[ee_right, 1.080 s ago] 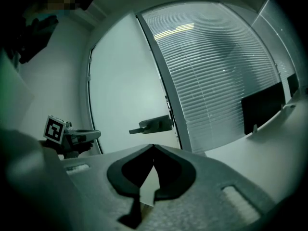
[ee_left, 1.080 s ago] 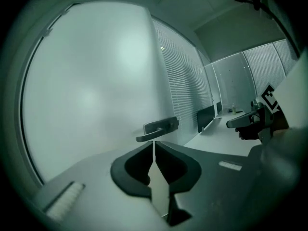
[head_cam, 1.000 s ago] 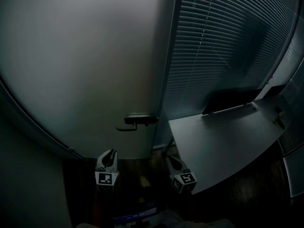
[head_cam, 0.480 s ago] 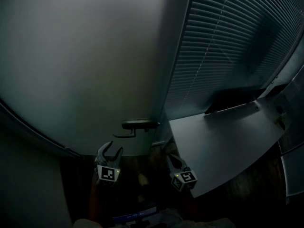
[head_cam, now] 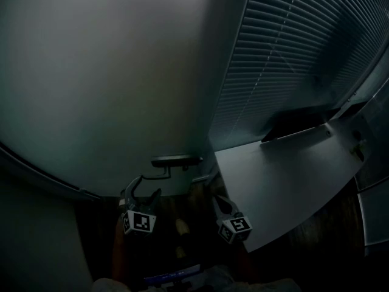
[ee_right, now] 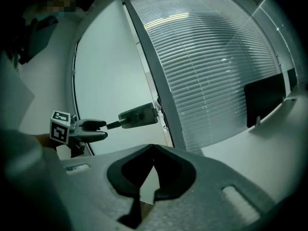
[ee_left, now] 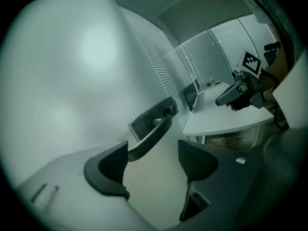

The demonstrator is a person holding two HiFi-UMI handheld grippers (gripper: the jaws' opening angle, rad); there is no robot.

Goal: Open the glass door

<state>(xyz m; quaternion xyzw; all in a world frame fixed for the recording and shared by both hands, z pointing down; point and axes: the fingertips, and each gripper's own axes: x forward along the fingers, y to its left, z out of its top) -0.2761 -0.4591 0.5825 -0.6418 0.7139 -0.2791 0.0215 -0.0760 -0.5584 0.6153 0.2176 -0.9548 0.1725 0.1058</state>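
Now I'm spreading my left gripper wide from closed, readying for the door handle (ungripped yet), my right gripper resting pinched together.

A dim office, as I see it from my remote station. A frosted glass door with a metal lever handle stands beside a tall wall of horizontal blinds. A pale grey tabletop runs along the blinds and carries a dark flat screen. In the left gripper view, full-height glass panels close off the far side of the room. The floor is dark and wood-toned.
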